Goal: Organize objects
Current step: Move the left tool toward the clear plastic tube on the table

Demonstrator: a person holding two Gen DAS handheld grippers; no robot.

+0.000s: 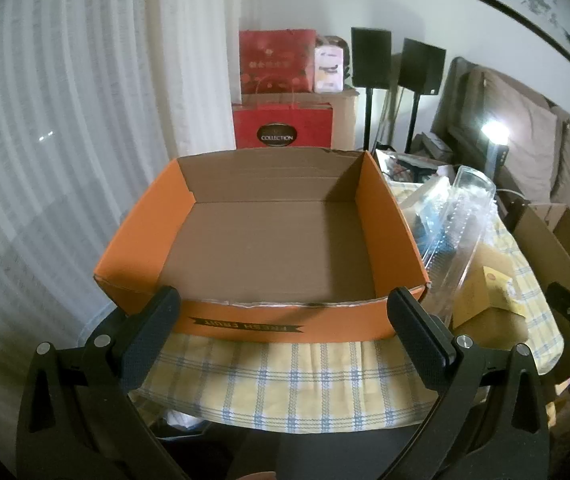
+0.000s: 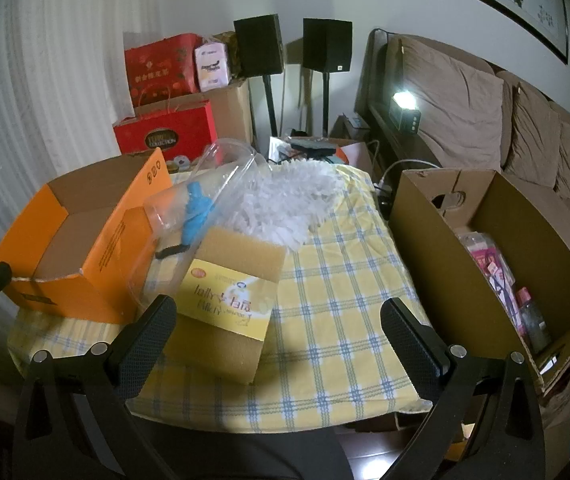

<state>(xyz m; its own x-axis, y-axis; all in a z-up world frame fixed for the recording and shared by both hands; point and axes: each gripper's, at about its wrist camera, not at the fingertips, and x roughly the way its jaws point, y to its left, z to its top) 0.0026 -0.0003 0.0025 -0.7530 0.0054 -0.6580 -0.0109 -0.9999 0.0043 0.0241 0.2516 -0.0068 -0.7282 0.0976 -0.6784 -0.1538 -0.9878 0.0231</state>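
Note:
An empty orange cardboard box (image 1: 269,236) marked "FRESH FRUIT" sits on the yellow checked tablecloth (image 1: 285,376). My left gripper (image 1: 285,312) hovers open just before its near wall, nothing between the fingers. In the right wrist view the orange box (image 2: 85,248) stands at the left. Beside it lie a clear plastic container (image 2: 205,196) with a blue item inside, a yellow-labelled carton (image 2: 229,300) and a white fluffy duster head (image 2: 293,204). My right gripper (image 2: 277,316) is open, with the carton's near edge between its fingers, untouched.
A brown cardboard box (image 2: 485,264) holding pink packets and bottles stands off the table's right edge (image 2: 413,344). Red gift bags (image 2: 165,128), two black speakers on stands (image 2: 327,50) and a sofa with cushions (image 2: 465,112) lie behind. A white curtain (image 1: 65,120) hangs at left.

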